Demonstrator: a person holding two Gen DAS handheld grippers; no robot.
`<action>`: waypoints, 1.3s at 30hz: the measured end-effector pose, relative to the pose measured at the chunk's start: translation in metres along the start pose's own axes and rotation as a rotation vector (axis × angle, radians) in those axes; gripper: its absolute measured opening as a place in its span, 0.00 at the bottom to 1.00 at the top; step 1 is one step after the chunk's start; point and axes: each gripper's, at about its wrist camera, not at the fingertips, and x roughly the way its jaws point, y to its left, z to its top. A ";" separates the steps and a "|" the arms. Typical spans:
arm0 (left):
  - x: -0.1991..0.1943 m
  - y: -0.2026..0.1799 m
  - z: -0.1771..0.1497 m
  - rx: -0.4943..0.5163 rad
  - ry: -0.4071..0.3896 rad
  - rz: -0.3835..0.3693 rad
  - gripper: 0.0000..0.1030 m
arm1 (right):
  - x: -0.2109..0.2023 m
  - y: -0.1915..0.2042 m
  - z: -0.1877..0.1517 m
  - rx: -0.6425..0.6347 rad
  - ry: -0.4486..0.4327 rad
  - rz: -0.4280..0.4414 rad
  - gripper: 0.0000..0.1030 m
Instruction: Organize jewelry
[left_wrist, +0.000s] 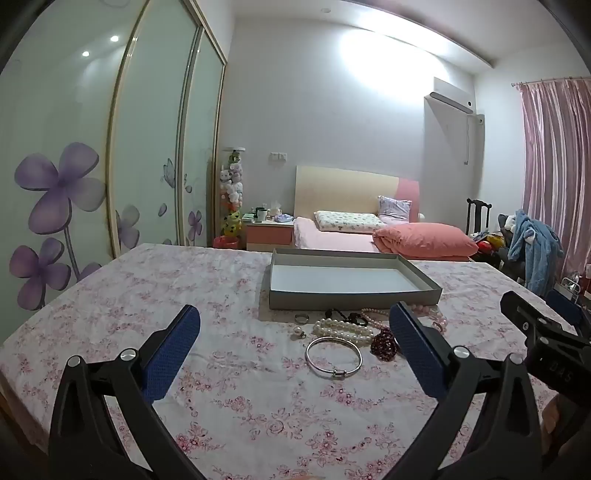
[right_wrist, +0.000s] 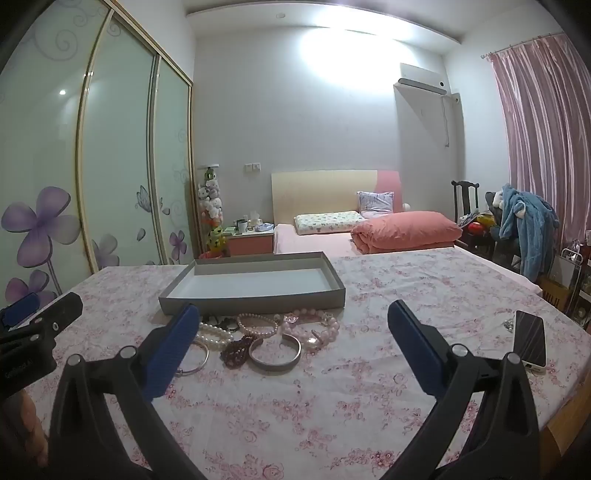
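Now, the left gripper (left_wrist: 295, 332) hovers with jaws wide apart, clamping nothing, above the floral tablecloth (left_wrist: 110, 295). Ahead lies the jewelry: a silver bangle (left_wrist: 333, 357) flat, a pearl bracelet (left_wrist: 343, 328) running crosswise, dark red beads (left_wrist: 384, 341). Behind it sits the grey tray (left_wrist: 354, 295), long axis left-right. Further right, the right gripper (right_wrist: 293, 332) is equally spread and empty, a phone (right_wrist: 530, 339) beside it

Jewelry pile (right_wrist: 258, 339) lies on the table (right_wrist: 369, 406) before the tray (right_wrist: 255, 295); phone (right_wrist: 530, 341) far right
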 end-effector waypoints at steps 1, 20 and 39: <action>0.000 0.000 0.000 0.002 0.000 0.000 0.98 | 0.000 0.000 0.000 0.000 0.001 0.000 0.96; 0.002 -0.001 -0.002 -0.001 0.012 0.003 0.98 | 0.000 0.000 0.000 0.003 0.009 -0.001 0.96; 0.003 -0.003 -0.002 -0.003 0.014 0.002 0.98 | 0.000 0.000 0.001 0.003 0.010 -0.001 0.96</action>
